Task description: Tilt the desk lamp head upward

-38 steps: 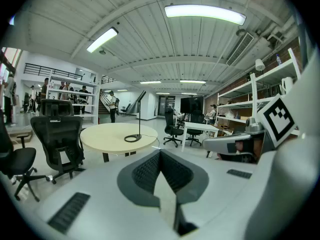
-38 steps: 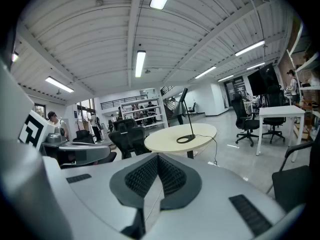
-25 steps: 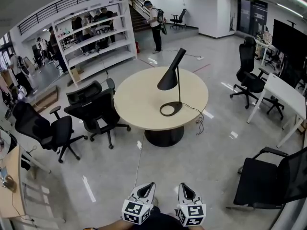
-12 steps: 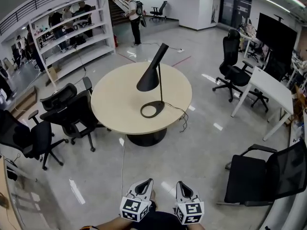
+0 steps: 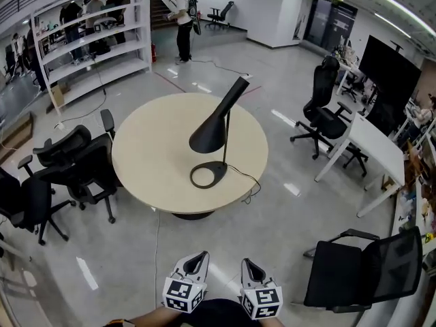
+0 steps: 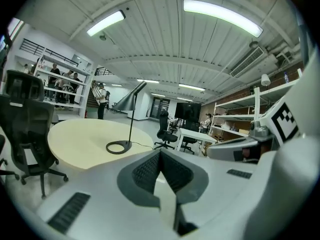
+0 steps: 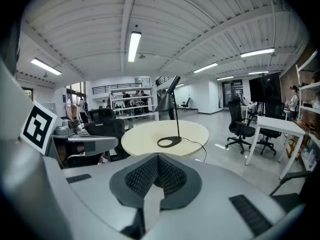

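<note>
Black desk lamp [image 5: 216, 131] stands on round counter [image 5: 146, 162], at 12 o'clock from both claws and well apart from them, shade sloping down. Left claw [image 5: 195, 259] and right claw [image 5: 249, 266]: jaws closed together, gripping nothing.

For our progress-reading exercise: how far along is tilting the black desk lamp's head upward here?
Done: nothing; the black cone-shaped lamp head slopes downward over the round beige table. In hand: nothing; the left gripper and right gripper are shut, empty, far short of the table. Left: approach, grip the head, tilt it up.
</note>
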The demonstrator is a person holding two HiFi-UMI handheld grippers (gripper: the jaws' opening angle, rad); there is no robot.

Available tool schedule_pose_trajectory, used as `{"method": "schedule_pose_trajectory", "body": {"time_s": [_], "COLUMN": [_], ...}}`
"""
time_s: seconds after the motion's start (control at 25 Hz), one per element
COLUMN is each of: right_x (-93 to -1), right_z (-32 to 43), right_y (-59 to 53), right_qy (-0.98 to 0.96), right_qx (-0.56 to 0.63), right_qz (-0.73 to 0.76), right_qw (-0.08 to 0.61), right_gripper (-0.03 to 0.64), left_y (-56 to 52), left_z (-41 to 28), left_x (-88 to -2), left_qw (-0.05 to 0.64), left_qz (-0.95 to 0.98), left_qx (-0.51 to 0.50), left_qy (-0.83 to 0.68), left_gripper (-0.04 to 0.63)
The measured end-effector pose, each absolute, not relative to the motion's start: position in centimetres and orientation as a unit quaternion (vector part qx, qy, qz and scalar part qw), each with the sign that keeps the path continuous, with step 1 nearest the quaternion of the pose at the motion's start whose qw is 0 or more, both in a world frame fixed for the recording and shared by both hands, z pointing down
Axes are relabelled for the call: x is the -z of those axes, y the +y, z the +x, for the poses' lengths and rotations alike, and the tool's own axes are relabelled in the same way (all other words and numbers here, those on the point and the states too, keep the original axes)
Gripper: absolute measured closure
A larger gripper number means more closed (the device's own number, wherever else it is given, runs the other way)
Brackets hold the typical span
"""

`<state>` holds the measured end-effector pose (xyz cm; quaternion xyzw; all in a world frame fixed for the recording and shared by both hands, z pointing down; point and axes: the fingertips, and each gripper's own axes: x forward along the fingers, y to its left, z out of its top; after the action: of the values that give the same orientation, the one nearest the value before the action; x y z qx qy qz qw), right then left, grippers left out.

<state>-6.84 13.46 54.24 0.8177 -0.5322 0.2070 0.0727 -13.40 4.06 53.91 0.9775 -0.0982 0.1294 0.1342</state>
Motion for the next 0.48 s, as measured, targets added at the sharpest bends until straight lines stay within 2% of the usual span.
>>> {"method": "schedule_pose_trajectory", "body": {"time_s": [0.48], "right_x": [-53.2], "right_z": [-2.5], "right_y": [4.5], "right_qy": [-0.531], "right_qx": [-0.192], "right_qz": [0.822], "right_qw": [0.082], "right_gripper": [0.607], "left_y": [-5.0], "left_z": [-10.3], "left_x": [-52.9], "left_qw": [0.133], "left_qz": [0.979], "left_qx": [-0.108], "left_qy": [-0.109], "left_gripper": [0.55]}}
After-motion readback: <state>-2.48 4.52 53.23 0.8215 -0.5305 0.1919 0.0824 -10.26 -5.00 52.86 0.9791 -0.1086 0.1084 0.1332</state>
